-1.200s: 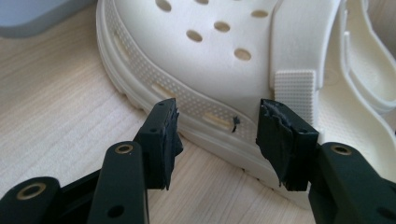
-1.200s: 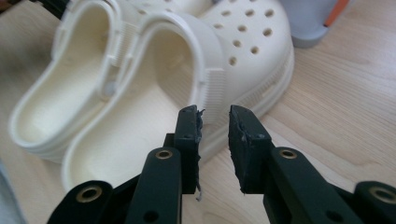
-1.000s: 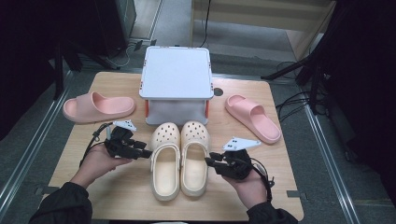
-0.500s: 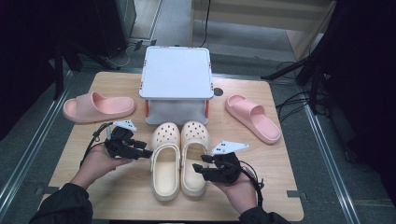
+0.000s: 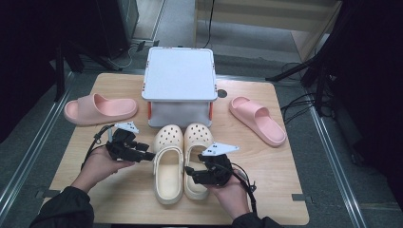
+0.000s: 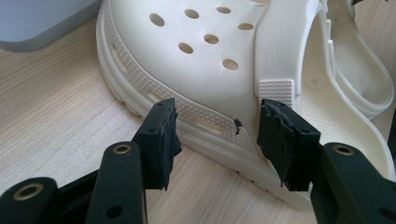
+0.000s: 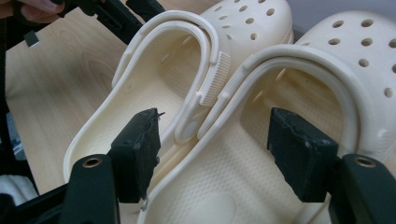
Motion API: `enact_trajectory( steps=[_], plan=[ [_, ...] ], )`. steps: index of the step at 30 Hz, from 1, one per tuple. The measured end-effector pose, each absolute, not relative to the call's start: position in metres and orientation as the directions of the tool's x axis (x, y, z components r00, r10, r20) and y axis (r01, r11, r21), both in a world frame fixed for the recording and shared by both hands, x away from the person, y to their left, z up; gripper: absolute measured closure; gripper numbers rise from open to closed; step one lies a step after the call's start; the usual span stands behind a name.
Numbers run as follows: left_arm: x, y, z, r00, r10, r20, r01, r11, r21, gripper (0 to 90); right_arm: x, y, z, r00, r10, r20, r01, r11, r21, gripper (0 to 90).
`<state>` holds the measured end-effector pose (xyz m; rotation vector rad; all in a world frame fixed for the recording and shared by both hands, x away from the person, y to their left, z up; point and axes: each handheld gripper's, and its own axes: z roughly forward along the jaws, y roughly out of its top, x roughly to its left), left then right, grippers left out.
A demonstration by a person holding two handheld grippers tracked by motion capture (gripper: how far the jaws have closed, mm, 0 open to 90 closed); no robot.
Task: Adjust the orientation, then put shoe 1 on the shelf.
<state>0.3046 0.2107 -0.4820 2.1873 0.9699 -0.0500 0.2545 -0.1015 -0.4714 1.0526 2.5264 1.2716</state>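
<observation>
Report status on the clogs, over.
Left tongs open at left cream perforated foam clog. Right tongs just opened, straddling both heels. Grey lidded plastic box beyond toes.

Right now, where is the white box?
In the high view, the white box sits at the table's far middle, just behind the cream clogs, between two pink slides.

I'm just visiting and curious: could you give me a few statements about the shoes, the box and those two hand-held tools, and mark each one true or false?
1. Two cream clogs lie side by side in front of the grey box. True.
2. Both pink slides sit together at the table's left. False: one pink slide lies left of the box, the other pink slide right.
3. The left gripper has its jaws clamped on a clog. False: they stand open beside its sole.
4. The right gripper has open jaws. True; they have just been opening, over the clogs' heel ends.
</observation>
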Motion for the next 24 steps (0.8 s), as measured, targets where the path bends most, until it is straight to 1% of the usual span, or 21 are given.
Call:
enact_trajectory(
  steps=[4,8,11,14,16,19,24],
  plan=[
    [0.305,0.211,-0.482,0.715,0.628,-0.307,0.655,-0.449,0.607,46.5,0.259,-0.093,-0.476,-0.730,0.655,0.195,0.547,0.389,0.741,31.2],
    [0.305,0.211,-0.482,0.716,0.627,-0.306,0.654,-0.450,0.608,46.5,0.264,-0.083,-0.482,-0.720,0.664,0.199,0.562,0.391,0.729,30.5],
    [0.305,0.211,-0.482,0.717,0.627,-0.304,0.652,-0.451,0.609,46.4,0.265,-0.075,-0.484,-0.721,0.671,0.173,0.550,0.402,0.732,29.8],
    [0.305,0.212,-0.482,0.715,0.628,-0.309,0.655,-0.444,0.612,46.4,0.269,-0.068,-0.488,-0.704,0.693,0.154,0.558,0.406,0.724,28.4],
    [0.305,0.212,-0.482,0.716,0.627,-0.307,0.653,-0.446,0.612,46.4,0.271,-0.066,-0.491,-0.695,0.703,0.150,0.567,0.408,0.715,28.4],
    [0.305,0.212,-0.481,0.715,0.627,-0.309,0.654,-0.444,0.613,46.4,0.272,-0.063,-0.493,-0.692,0.711,0.126,0.554,0.410,0.725,29.0],
    [0.305,0.212,-0.481,0.715,0.629,-0.303,0.651,-0.444,0.615,46.5,0.277,-0.058,-0.497,-0.676,0.726,0.129,0.562,0.394,0.727,30.2]
  ],
)
